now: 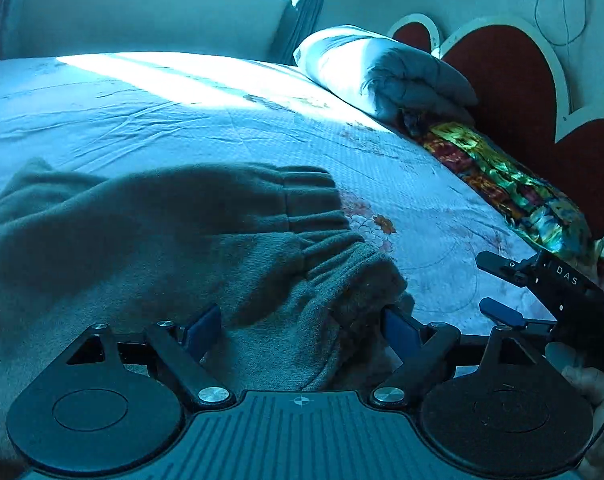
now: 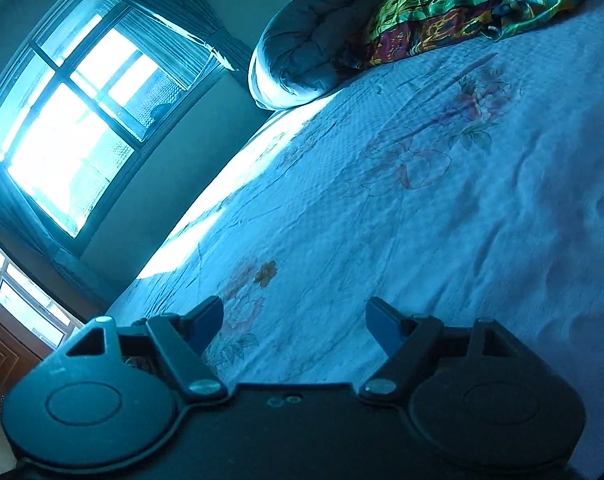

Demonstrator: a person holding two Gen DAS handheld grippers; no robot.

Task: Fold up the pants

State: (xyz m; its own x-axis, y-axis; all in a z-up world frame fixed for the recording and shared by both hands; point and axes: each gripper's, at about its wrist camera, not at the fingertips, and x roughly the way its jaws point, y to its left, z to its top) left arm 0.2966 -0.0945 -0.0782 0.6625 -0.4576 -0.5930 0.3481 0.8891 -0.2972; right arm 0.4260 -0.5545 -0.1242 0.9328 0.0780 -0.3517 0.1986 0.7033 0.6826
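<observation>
Bare bedspread (image 2: pixel 442 208) gives open passage ahead of right gripper (image 2: pixel 293 324); pants (image 1: pixel 161 240) bunch btwn left gripper (image 1: pixel 302 326) fingers; pillow (image 1: pixel 382 72) and colourful cloth (image 1: pixel 514 188) block headboard side.

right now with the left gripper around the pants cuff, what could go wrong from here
1. The left gripper is open around the bunched cuff of the pants; closing here may pinch several stacked layers, or the bedsheet beneath.
2. The right gripper is open and empty over bare sheet, so a one-sided lift would probably drag the pants askew.
3. The right gripper sits close beside the left in the left wrist view; they could collide.
</observation>
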